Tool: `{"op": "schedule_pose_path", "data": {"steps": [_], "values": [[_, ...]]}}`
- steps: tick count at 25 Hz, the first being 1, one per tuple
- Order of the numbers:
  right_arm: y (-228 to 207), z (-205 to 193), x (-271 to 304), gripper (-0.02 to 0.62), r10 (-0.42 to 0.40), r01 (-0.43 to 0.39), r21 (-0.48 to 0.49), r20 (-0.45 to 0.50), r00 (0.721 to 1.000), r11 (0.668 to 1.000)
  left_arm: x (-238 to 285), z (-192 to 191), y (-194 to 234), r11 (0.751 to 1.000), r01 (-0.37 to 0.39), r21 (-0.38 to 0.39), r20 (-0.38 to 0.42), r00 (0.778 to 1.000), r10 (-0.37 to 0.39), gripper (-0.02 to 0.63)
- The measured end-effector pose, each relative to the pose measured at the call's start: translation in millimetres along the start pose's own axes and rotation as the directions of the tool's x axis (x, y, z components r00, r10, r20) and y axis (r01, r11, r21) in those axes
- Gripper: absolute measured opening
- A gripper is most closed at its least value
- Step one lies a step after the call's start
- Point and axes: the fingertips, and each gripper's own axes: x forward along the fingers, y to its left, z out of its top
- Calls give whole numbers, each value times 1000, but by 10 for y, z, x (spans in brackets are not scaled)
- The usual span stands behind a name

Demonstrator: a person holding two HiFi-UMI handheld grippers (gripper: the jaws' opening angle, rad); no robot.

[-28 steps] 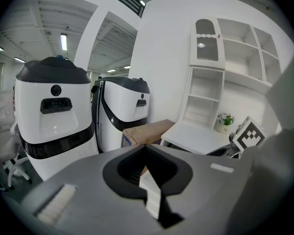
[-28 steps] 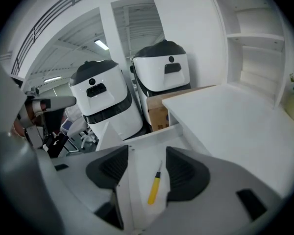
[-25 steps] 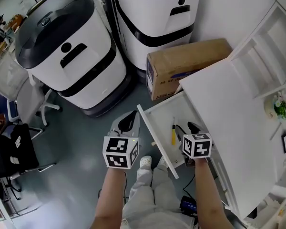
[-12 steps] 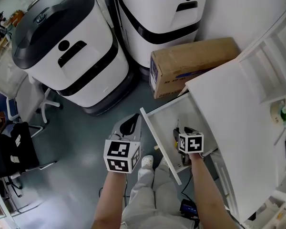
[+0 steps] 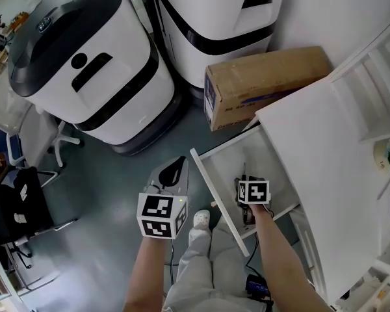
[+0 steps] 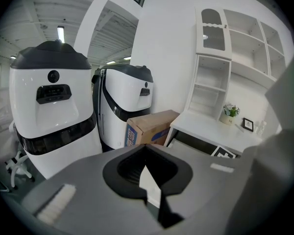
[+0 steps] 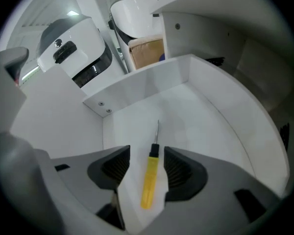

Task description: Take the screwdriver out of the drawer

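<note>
A screwdriver (image 7: 149,180) with a yellow handle and a thin dark shaft lies on the white floor of the open drawer (image 7: 152,82). My right gripper (image 7: 147,152) points steeply down into the drawer and stands open. The handle lies between its two pads (image 7: 179,170), and there is a gap on each side. In the head view this gripper (image 5: 244,182) and its marker cube cover the screwdriver inside the drawer (image 5: 211,188). My left gripper (image 5: 175,163) hangs over the grey floor left of the drawer. Its jaws meet at the tips (image 6: 146,148) and hold nothing.
A cardboard box (image 5: 266,86) stands behind the drawer, under the white desk (image 5: 325,155). Two large white and black machines (image 5: 84,64) (image 5: 214,12) stand behind it. A white shelf unit with a small plant (image 6: 230,110) rises over the desk. A chair (image 5: 16,207) is at the far left.
My right gripper has sunk into the drawer and tipped steeper, now straddling the screwdriver, which showed beside it before. The left gripper has dropped a little.
</note>
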Motion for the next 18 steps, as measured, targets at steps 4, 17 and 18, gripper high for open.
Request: {"op": "schedule_pose_path", "data": {"steps": [4,17,18], "values": [[-17,-87,135,221,-22,22,5,-27,999,1000,21,-58,42,1000,-6,-6,-13,1000,6,9],[-106,-115,192,86,-132,127,-73,-78,988,989,99,-52,20,1000,-2,-10,5,1000,2,9],[-112,-110,193,86,-133,128,-71,-78,988,989,109,-44,4,1000,1,-6,5,1000,-1,9]]}}
